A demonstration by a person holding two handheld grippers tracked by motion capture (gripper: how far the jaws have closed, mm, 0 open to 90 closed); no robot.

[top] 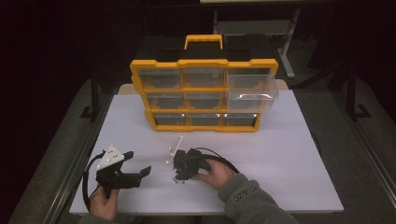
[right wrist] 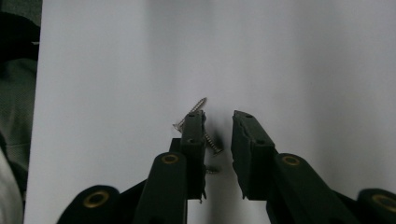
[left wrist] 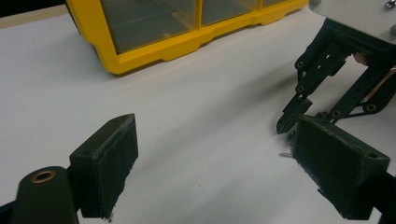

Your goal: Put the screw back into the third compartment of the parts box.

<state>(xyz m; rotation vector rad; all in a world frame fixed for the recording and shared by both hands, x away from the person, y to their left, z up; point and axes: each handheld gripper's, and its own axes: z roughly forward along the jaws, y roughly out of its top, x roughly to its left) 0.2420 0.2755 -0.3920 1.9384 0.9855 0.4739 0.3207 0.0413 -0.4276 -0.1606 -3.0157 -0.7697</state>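
**Screws under the right jaws, organizer behind**

Hands first in the high view: our left gripper (top: 135, 163) rests low on the white worktop (top: 280, 154), jaws released; our right gripper (top: 180, 170) tilts down near centre. Behind stands a yellow organizer (top: 204, 95) with nine drawers, one drawer (top: 252, 88) pulled out.

Left gripper view: jaws wide apart, the right gripper (left wrist: 292, 119) beyond.

Right gripper view: jaws parted over three screws (right wrist: 191, 112), grasping nothing.

One yellow drawer cabinet (top: 204, 93) with nine clear drawers, three screws (right wrist: 192, 111), two claws
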